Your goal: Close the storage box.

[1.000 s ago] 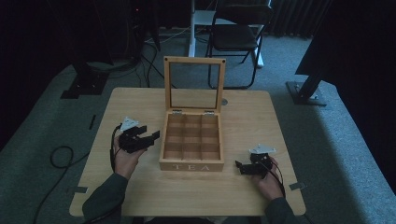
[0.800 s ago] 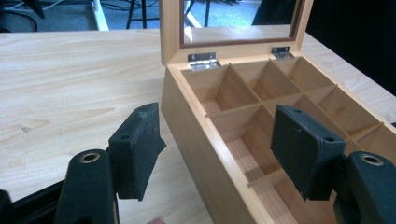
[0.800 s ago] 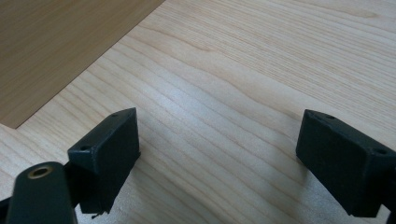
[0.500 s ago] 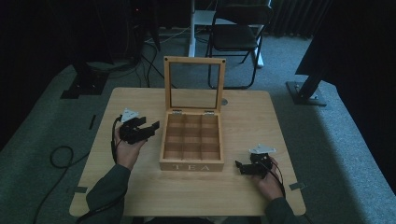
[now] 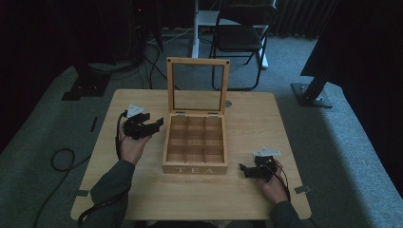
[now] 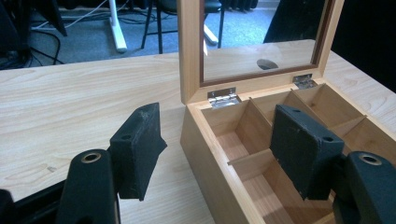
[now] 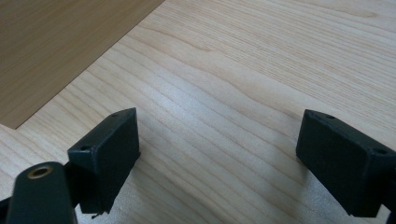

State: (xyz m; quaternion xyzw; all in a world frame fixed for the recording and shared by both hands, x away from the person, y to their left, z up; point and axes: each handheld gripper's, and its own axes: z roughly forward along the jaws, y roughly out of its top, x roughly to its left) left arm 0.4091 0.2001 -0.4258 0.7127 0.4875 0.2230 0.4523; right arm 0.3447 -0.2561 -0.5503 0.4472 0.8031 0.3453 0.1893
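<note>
Nine empty compartments, three rows of three, fill the wooden tea box at mid-frame of the high view; its glass-paned lid stands upright on two hinges at the back, "TEA" on the front wall. Box sits on the light wooden table.

Left gripper hangs just left of the box's rear corner, jaws wide apart, nothing between them. In the left gripper view one jaw is over bare tabletop, the other over the compartments, so the left wall of the box runs between them, untouched.

Right gripper rests low on the table, lower right of the box, near its front corner; jaws gaping, empty, bare wood grain under them.

Judgement: approach stage, left side leading toward the hinge corner. Lid likely the target. Next move calls for reaching the lid frame and easing it down without catching the wall.

Surroundings: folding chair and white post at top of frame, cables on the carpet at left. Nothing on the table blocks the path.
</note>
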